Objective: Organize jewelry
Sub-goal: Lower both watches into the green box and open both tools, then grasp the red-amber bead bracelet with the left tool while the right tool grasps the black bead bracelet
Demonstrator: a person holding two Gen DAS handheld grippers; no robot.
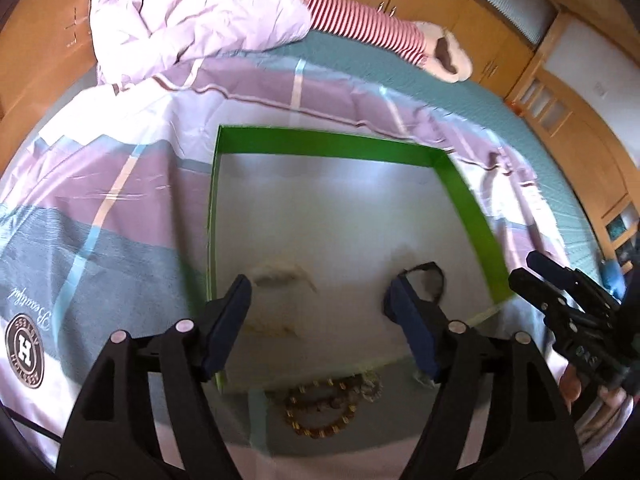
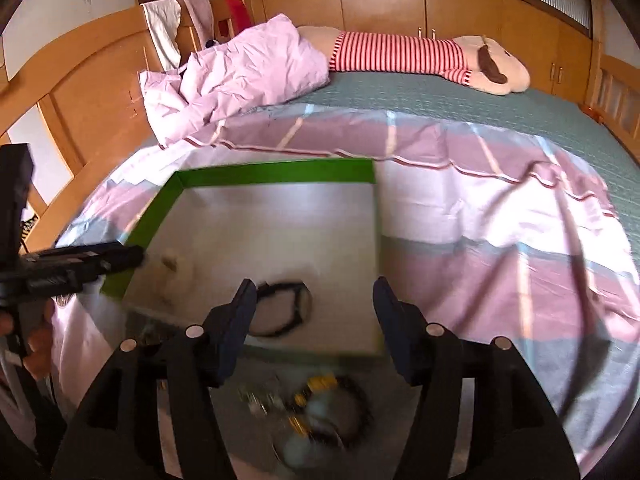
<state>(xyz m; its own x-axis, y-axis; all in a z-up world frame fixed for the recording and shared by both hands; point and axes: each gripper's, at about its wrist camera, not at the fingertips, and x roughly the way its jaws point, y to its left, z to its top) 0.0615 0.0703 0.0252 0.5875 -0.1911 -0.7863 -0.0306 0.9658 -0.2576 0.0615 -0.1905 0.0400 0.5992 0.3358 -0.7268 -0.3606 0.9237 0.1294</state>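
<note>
Left wrist view: left tool (image 1: 318,300) hangs open over the green box (image 1: 332,148); right tool (image 2: 314,304) open too. Blurry beads (image 1: 320,412) half hidden.

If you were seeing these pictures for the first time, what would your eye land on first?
The green box, shallow and open, sits on the striped bedsheet in the middle of both views. Inside it lies a black cord, and just outside its near edge is a blurred heap of bead bracelets. Along the far side of the bed lies a long plush toy in a red-and-white striped shirt.
</note>
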